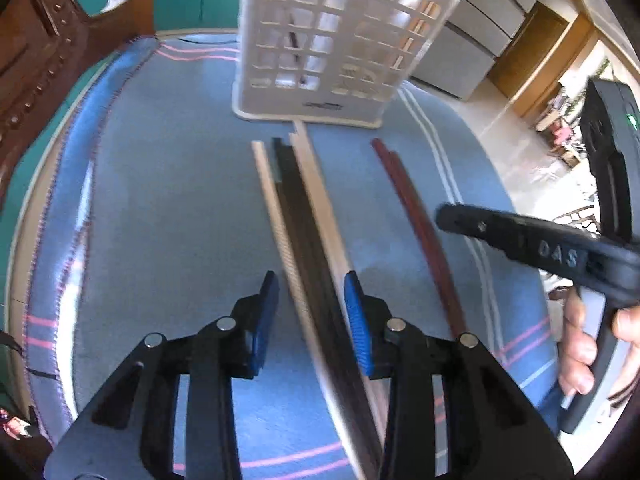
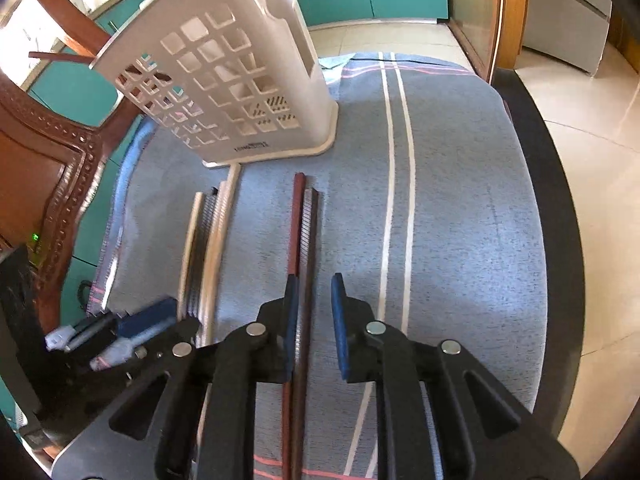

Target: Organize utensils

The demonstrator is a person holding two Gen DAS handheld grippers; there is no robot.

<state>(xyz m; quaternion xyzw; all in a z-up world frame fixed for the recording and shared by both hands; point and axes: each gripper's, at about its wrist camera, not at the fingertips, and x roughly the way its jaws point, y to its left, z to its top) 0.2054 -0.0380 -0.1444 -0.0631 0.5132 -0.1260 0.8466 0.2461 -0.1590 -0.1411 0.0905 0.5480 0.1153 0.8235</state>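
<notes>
A white lattice utensil holder (image 1: pixel 320 40) (image 2: pixel 224 92) stands at the far end of a blue striped cloth (image 1: pixel 160 200) (image 2: pixel 460 200). A bundle of white and dark chopsticks (image 1: pixel 304 208) (image 2: pixel 208 240) lies on the cloth with its far tips at the holder's base. My left gripper (image 1: pixel 312 304) (image 2: pixel 160 320) straddles the bundle; its blue pads sit close on either side and do not visibly press. A reddish-brown chopstick pair (image 1: pixel 416 216) (image 2: pixel 304 224) lies to the right. My right gripper (image 2: pixel 316 312) (image 1: pixel 444 216) stands narrowly open over it, with one stick in the gap and the other under the left finger.
A dark stick (image 1: pixel 290 28) (image 2: pixel 52 56) stands in the holder. A carved wooden chair (image 1: pixel 32 60) (image 2: pixel 40 168) is close on the left. The table's dark edge (image 2: pixel 540 160) runs along the right, with tiled floor beyond. A person's hand (image 1: pixel 580 340) grips the right tool.
</notes>
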